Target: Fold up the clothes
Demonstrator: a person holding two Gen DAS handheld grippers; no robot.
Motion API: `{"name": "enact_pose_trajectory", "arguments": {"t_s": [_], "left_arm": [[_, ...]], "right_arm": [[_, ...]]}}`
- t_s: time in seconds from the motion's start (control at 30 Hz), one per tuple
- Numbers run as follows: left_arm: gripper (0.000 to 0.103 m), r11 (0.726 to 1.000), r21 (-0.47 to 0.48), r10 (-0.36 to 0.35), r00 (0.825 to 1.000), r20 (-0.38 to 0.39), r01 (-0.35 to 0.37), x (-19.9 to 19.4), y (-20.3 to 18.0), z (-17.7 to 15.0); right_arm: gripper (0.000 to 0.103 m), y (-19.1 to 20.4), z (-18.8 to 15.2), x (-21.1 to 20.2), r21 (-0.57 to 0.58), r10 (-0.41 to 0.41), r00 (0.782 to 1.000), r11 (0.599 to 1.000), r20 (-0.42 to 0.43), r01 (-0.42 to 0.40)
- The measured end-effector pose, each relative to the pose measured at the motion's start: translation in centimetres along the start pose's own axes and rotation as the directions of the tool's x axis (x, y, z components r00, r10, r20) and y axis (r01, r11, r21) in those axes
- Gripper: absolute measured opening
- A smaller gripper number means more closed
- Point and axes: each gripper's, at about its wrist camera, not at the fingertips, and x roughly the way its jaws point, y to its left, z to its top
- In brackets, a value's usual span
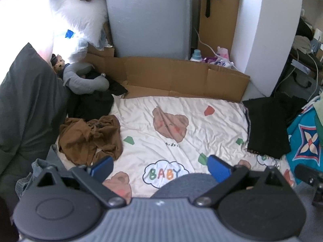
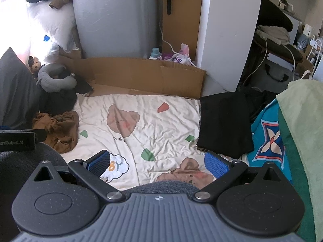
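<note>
A crumpled brown garment (image 1: 90, 139) (image 2: 59, 129) lies at the left edge of the cream bear-print sheet (image 1: 181, 125) (image 2: 145, 121). A folded black garment (image 1: 266, 129) (image 2: 224, 121) rests on the sheet's right edge. My left gripper (image 1: 160, 166) hovers open above the sheet's near side, just right of the brown garment, with nothing between its blue pads. My right gripper (image 2: 159, 162) is also open and holds nothing; it hangs over the near sheet, its right pad close to the black garment's near corner. The left gripper's body (image 2: 18, 139) shows at the right view's left edge.
A dark cushion (image 1: 26, 104) and black clothes (image 1: 94, 102) crowd the left. A grey neck pillow (image 1: 84, 78) sits at the back left. Cardboard (image 1: 171, 76) walls the far edge before a grey appliance (image 1: 149, 18). A blue patterned cloth (image 2: 268, 139) and green fabric (image 2: 300, 133) rise at the right.
</note>
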Motion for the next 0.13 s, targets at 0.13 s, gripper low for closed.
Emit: {"name": "enact_pose_trajectory", "arguments": {"t_s": [0.13], "left_arm": [[0.101,1.0,0.005,-0.005,1.0,-0.002,0.005,0.04,0.08,-0.06]], "right_arm": [[0.102,0.07,0.06,0.06,-0.005,-0.007,1.0,1.0,0.001,0.007]]}}
